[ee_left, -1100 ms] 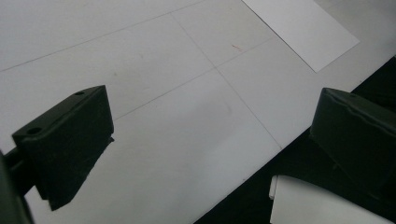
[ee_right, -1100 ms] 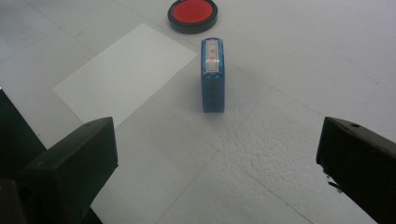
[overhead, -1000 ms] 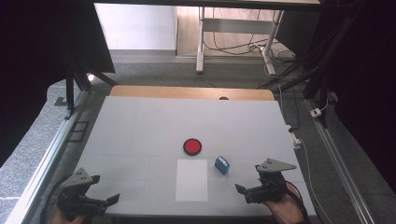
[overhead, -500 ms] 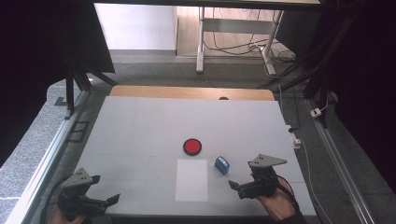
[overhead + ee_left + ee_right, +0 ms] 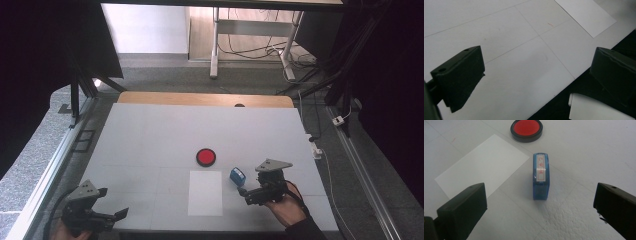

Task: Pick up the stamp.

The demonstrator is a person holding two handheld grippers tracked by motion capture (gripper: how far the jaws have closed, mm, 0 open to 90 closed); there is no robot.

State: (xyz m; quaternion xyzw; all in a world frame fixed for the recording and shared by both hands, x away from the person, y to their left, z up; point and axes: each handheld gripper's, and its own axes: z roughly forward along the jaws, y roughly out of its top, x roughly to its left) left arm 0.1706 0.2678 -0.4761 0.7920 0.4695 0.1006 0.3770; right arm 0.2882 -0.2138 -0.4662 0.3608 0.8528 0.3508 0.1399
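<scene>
A blue stamp (image 5: 237, 176) lies on its side on the white table, just right of a white sheet of paper (image 5: 205, 192). A round red ink pad (image 5: 205, 156) sits beyond the sheet. My right gripper (image 5: 244, 196) is open, close behind the stamp and pointing at it. In the right gripper view the stamp (image 5: 540, 176) lies ahead of the wide-spread jaws of the right gripper (image 5: 539, 212), with the paper (image 5: 481, 165) to its left and the ink pad (image 5: 526, 130) beyond. My left gripper (image 5: 114, 202) is open and empty at the table's near left corner.
The left gripper view looks over the table's near edge (image 5: 564, 85), with the paper's corner (image 5: 585, 16) farther off. A wooden strip (image 5: 205, 99) borders the far side of the table. Metal rails (image 5: 50, 165) run along both sides.
My right gripper has moved left and forward, closer to the blue stamp. The left gripper has hardly shifted.
</scene>
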